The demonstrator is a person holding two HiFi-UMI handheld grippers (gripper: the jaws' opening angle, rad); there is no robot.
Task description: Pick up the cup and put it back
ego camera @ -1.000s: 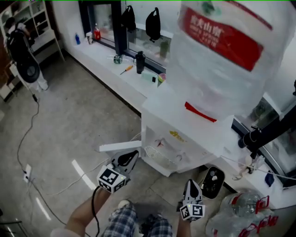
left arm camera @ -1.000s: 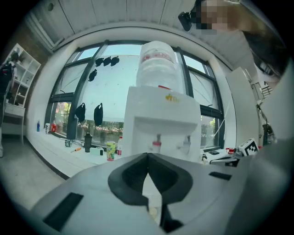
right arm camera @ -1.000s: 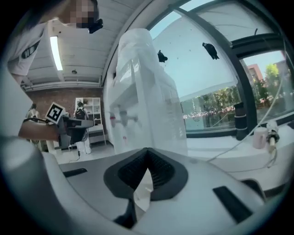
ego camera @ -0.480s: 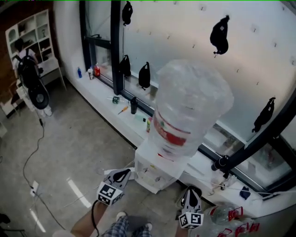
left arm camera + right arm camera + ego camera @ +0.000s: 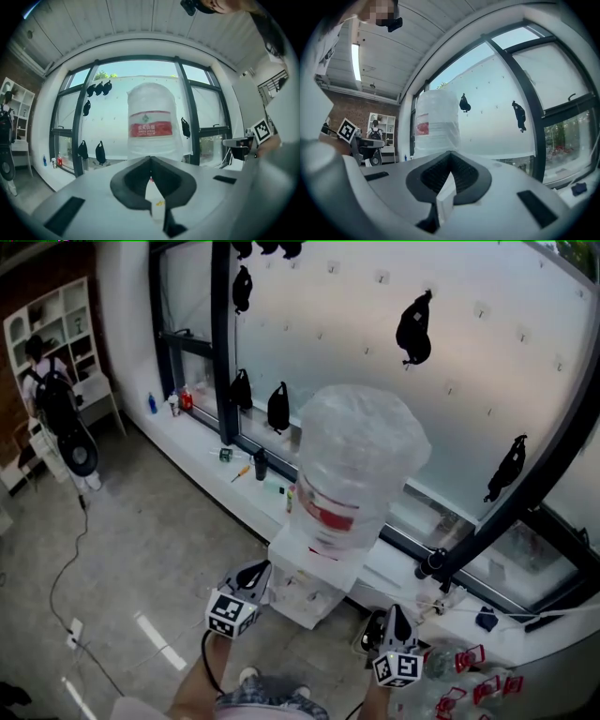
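A white water dispenser [image 5: 305,587] with a big clear bottle [image 5: 354,465] on top stands against the window ledge. The bottle's red label [image 5: 151,129] fills the middle of the left gripper view, and the bottle [image 5: 436,125] shows again in the right gripper view. No cup can be made out in any view. My left gripper [image 5: 255,573] hangs just left of the dispenser's front, jaws shut and empty [image 5: 150,158]. Right of the dispenser my right gripper [image 5: 394,620] points the same way, shut with nothing held [image 5: 450,153].
Small bottles and tools lie on the long white ledge [image 5: 211,451] under the window. Black bags [image 5: 413,329] hang on the glass. A person [image 5: 52,399] stands by a shelf at far left. A cable [image 5: 66,568] runs over the floor. Empty water bottles [image 5: 459,681] lie at lower right.
The head view has risen and drawn back, so the dispenser looks smaller and the whole window shows. Both grippers have come up with it and stay shut.
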